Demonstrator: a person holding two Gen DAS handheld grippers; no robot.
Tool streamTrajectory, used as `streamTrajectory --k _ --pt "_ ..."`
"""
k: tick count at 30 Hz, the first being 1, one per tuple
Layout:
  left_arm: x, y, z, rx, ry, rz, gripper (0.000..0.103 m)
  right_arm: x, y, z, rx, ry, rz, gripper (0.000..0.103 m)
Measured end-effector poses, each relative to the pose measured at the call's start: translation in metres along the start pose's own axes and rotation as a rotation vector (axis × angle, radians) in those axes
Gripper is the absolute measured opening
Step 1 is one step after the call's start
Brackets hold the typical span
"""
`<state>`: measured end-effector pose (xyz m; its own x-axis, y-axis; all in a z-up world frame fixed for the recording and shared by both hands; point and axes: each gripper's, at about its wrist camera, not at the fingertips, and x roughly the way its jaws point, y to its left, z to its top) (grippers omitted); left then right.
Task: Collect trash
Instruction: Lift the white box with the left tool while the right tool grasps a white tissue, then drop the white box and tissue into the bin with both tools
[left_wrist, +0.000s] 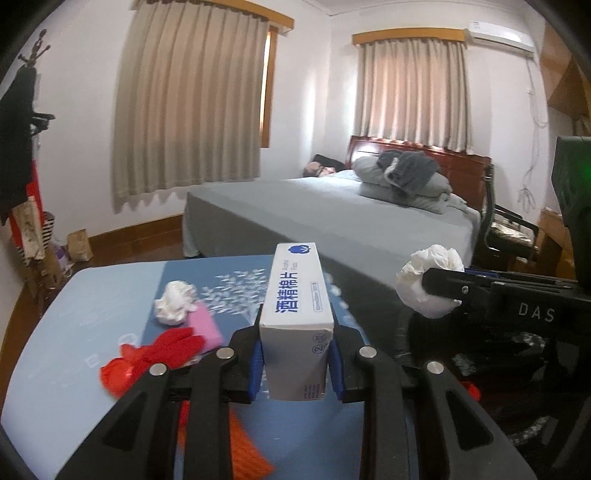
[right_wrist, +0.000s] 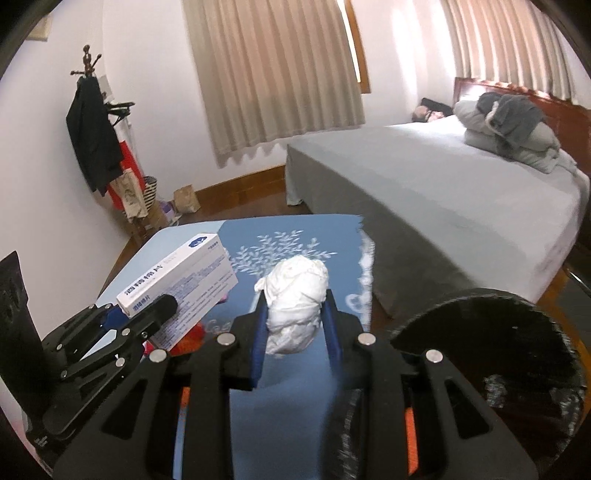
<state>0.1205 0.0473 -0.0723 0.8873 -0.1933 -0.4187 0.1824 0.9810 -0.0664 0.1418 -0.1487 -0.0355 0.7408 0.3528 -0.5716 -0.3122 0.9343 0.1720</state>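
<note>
The room was a bedroom with white walls (left_wrist: 314, 92) and a dark wooden floor (right_wrist: 236, 206) edged by a wooden skirting board. Beige curtains (left_wrist: 188, 107) hung drawn over two windows, daylight glowing softly through them. A bed (left_wrist: 332, 218) under a grey cover stood against a reddish headboard (left_wrist: 461, 162), folded bedding (left_wrist: 402, 181) piled near it. A coat stand (right_wrist: 92, 140) held dark clothes in the corner, and what looked like an air conditioner (left_wrist: 500, 37) sat high up.

Grey-sheeted bed (left_wrist: 332, 214), beige curtains (left_wrist: 192, 103), coat rack (right_wrist: 92, 125), air conditioner (left_wrist: 500, 37)
</note>
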Motion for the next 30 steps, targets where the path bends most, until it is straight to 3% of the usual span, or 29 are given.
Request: streamTrajectory --k 17,30 --pt "0.016 -0.107 0.01 0.091 -0.002 -0.236 0.029 -0.062 -0.085 -0.032 0.092 -0.03 -0.194 0.027" --pt "0.041 -0.164 0.002 0.138 0.047 -0.349 0.029 -0.085 -0.133 -0.059 0.164 -0.026 -0.304 0.027"
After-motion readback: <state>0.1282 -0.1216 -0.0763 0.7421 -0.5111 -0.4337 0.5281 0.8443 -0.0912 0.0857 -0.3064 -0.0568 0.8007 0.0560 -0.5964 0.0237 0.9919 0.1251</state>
